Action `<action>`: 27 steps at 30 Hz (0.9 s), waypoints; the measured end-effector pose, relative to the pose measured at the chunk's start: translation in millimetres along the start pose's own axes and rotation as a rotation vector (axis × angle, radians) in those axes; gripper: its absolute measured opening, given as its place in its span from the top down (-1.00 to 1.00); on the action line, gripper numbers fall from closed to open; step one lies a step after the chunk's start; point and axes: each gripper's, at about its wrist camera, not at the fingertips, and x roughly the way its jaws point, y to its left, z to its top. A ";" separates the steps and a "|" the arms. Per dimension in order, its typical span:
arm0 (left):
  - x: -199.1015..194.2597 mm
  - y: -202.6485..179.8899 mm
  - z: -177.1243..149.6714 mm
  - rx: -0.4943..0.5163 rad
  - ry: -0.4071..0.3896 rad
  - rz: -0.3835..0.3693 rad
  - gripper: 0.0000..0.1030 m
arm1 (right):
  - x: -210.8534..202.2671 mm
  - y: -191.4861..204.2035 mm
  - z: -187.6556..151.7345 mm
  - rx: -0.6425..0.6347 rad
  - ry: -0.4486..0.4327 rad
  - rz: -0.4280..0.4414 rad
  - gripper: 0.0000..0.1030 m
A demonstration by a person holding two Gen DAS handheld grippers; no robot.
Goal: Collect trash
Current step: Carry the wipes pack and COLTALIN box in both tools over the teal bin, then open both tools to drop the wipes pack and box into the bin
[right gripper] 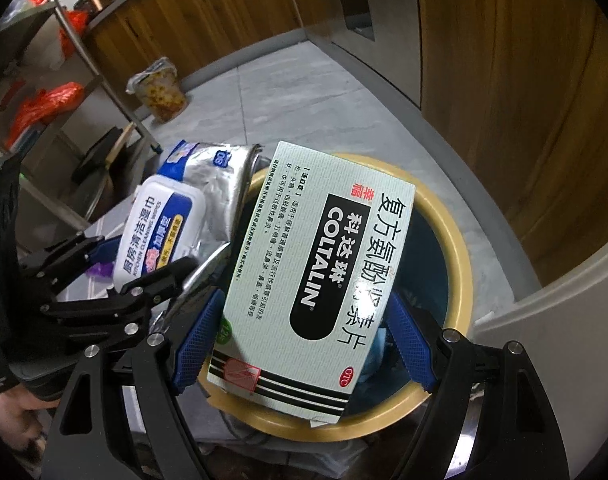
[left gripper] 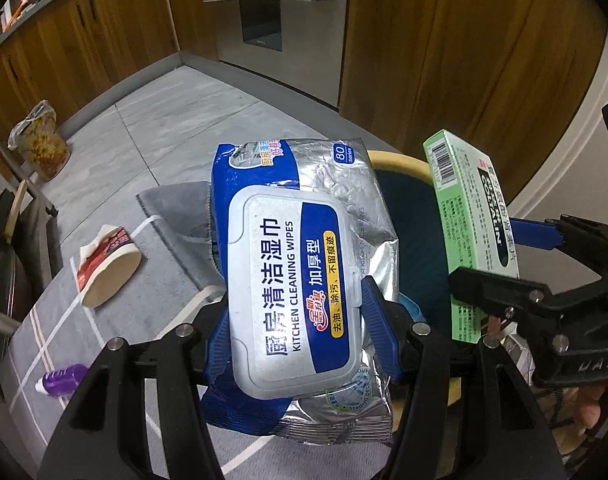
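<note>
My left gripper is shut on a blue and silver kitchen wipes pack and holds it at the left rim of a yellow-rimmed bin. My right gripper is shut on a pale green Coltalin medicine box and holds it above the bin's opening. The box also shows in the left wrist view, and the wipes pack in the right wrist view. The bin has a dark liner with something blue inside.
On the grey checked rug lie a torn red and white packet and a small purple bottle. A noodle cup stands on the tiled floor by the wooden cabinets. A metal shelf rack stands left.
</note>
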 end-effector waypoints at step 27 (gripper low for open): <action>-32.2 22.0 -5.4 -0.003 -0.075 0.068 -0.60 | -4.4 -5.2 6.5 0.048 -0.006 -0.002 -0.60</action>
